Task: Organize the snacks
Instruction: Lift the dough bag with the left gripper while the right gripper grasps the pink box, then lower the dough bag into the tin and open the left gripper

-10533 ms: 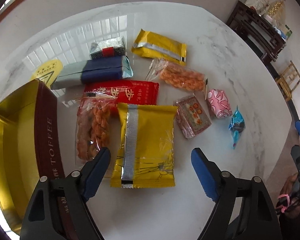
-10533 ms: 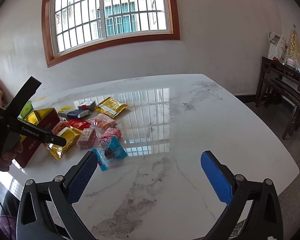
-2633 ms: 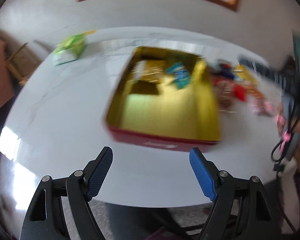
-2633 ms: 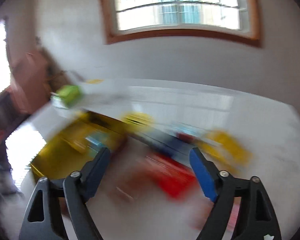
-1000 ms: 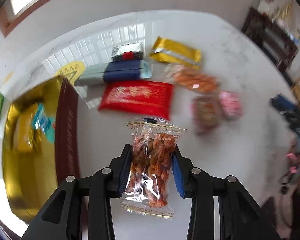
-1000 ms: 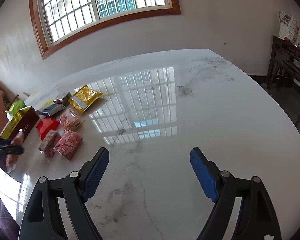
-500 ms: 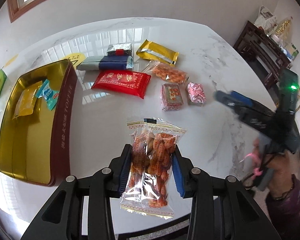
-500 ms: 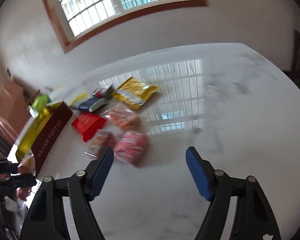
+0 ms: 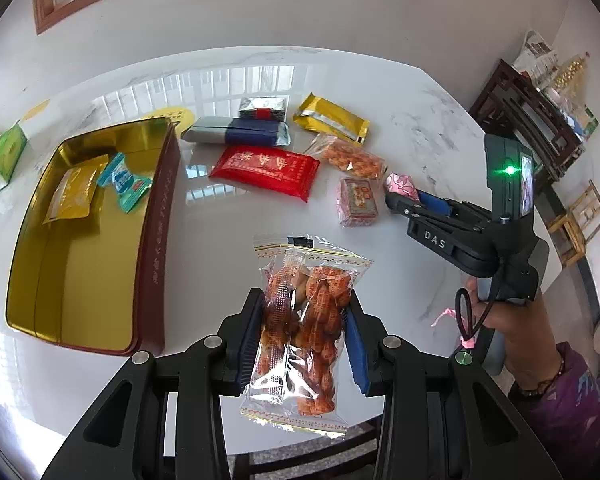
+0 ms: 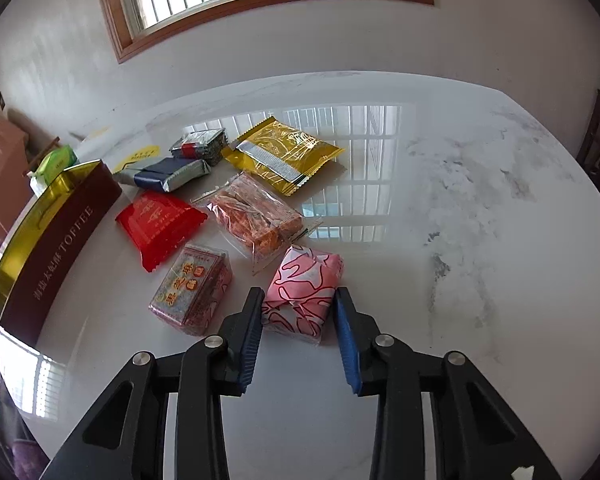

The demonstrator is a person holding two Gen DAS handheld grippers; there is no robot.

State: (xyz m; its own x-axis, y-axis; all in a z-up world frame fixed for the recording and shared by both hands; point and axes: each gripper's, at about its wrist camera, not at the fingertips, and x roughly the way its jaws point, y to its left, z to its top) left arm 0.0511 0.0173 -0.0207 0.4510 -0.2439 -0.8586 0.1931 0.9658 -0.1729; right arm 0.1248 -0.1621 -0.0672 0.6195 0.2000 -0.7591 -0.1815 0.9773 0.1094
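My left gripper [image 9: 304, 336] is shut on a clear bag of orange twisted snacks [image 9: 306, 320] and holds it above the table, right of the gold and maroon toffee tin [image 9: 79, 240]. The tin holds a yellow packet [image 9: 72, 190] and a blue candy [image 9: 125, 182]. My right gripper [image 10: 297, 320] stands with its fingers on both sides of the pink wrapped snack [image 10: 306, 288] on the table, touching or nearly touching it. It also shows in the left wrist view [image 9: 420, 204] at the pink snack [image 9: 400, 182].
On the marble table lie a red packet [image 10: 159, 220], a small red-patterned box [image 10: 191, 288], another clear orange-snack bag [image 10: 255, 216], a gold packet [image 10: 283, 152], a navy-silver packet [image 10: 165, 172], a small foil packet [image 10: 199, 142]. A green pack [image 9: 3, 152] lies beyond the tin.
My right gripper has come down onto the pink snack and narrowed around it. My left gripper still holds the orange snack bag, lifted higher and back from the table.
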